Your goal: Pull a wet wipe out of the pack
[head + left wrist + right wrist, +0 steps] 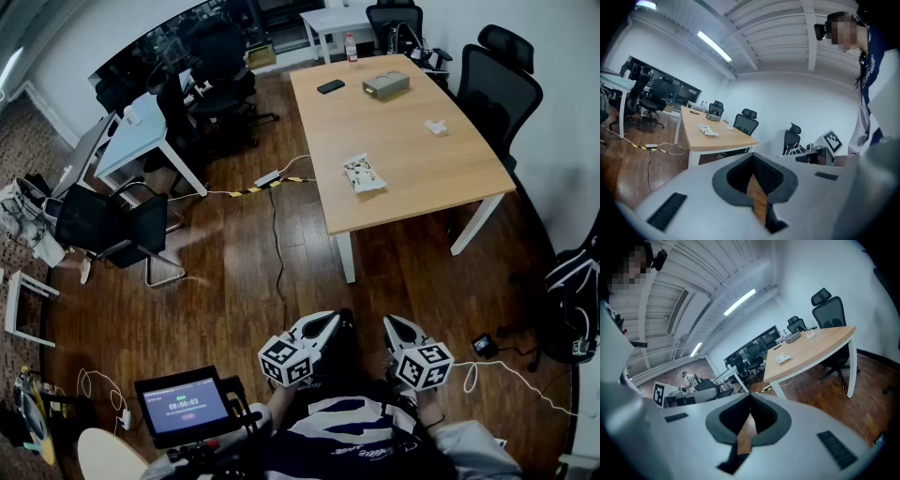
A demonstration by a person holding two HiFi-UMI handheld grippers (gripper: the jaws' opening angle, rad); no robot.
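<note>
Wooden tabletop, far across the floor. A floor cable trails between it and the person and is a likely trip hazard on approach. Left claw and right claw are both clenched and empty, near the body. The wet-wipe pack lies loose toward the tabletop's near left edge, well apart from both claws; unpinned, it would probably lift with the wipe.

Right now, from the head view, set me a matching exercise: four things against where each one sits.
Things:
1. wet wipe pack
2. black phone
3. bottle
4. tablet

Places:
A. on the white table at the back
B. far end of the wooden table
C. lower left corner of the view
D. near end of the wooden table

Pairs: 1-D, 2-B, 3-A, 4-C.
</note>
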